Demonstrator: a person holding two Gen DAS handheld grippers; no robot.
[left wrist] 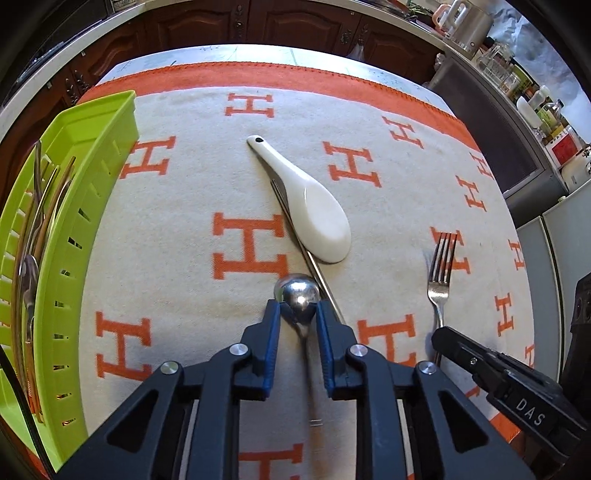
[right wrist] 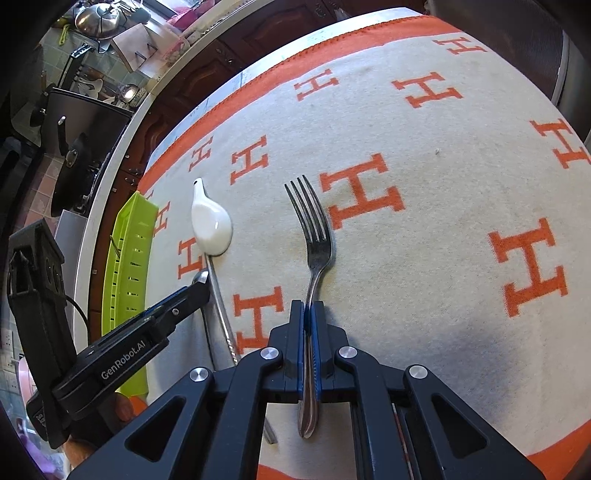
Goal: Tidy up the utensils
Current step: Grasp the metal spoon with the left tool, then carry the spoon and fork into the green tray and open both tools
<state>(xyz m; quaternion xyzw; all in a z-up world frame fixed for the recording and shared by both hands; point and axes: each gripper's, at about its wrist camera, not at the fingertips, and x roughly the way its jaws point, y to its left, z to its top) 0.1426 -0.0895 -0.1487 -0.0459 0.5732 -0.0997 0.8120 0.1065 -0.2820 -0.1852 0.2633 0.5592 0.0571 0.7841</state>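
Left claw (left wrist: 298,308) clamped on steel spoon (left wrist: 300,295), right claw (right wrist: 307,314) clamped on fork (right wrist: 314,240); lift level, clear the ceramic spoon (left wrist: 314,210), toward green tray (left wrist: 92,206).

A cream blanket (left wrist: 207,177) with orange H letters is covering the table; dark wooden cabinets (left wrist: 258,22) are standing beyond its far edge, a steel pot (right wrist: 98,18) sitting beyond them.
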